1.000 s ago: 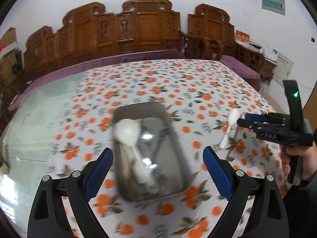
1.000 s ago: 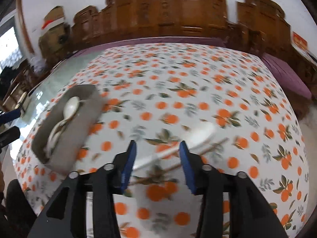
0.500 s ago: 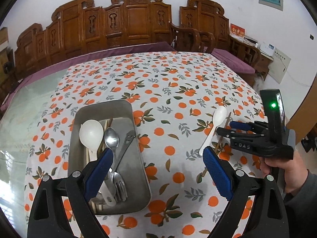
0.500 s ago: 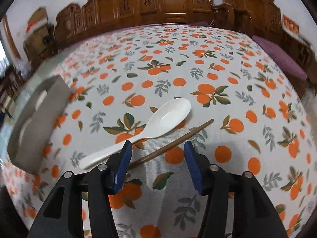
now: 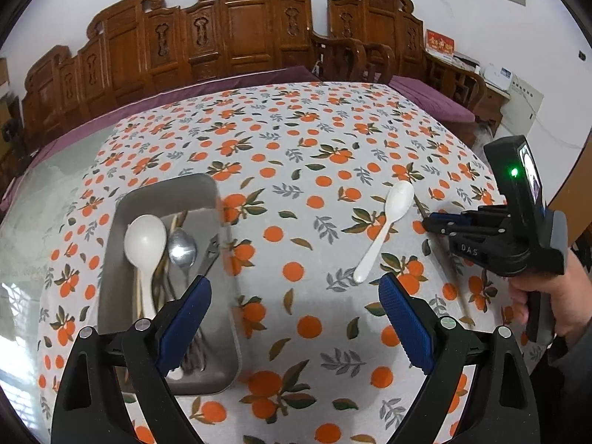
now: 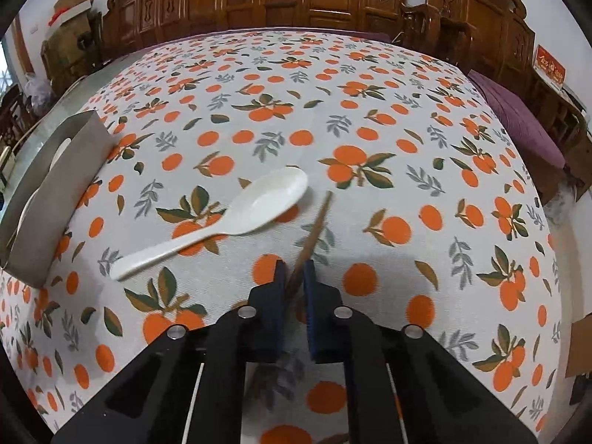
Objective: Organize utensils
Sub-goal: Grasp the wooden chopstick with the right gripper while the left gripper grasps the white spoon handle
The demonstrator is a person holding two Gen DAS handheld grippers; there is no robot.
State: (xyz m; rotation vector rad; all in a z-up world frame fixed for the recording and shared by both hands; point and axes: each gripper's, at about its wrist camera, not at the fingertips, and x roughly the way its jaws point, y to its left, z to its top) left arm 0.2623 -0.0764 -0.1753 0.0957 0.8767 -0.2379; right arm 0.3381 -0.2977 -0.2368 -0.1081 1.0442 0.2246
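A metal tray (image 5: 122,222) on the orange-print tablecloth holds a white spoon (image 5: 145,244), a metal spoon (image 5: 182,248), a fork and chopsticks. My left gripper (image 5: 296,322) is open and empty above the tray's right side. A loose white spoon (image 6: 236,218) lies on the cloth; it also shows in the left wrist view (image 5: 388,222). My right gripper (image 6: 294,273) is shut on a brown chopstick (image 6: 314,225) that lies just right of that spoon. In the left wrist view the right gripper (image 5: 429,222) is at the right, held by a hand.
The tray's side wall (image 6: 63,181) stands at the left of the right wrist view. Carved wooden chairs (image 5: 240,33) line the far side of the table. Purple bench cushions (image 6: 518,118) run along the right edge.
My right gripper has moved forward and closed on the chopstick; it was open before. My left gripper has drifted to the right of the tray and stays open.
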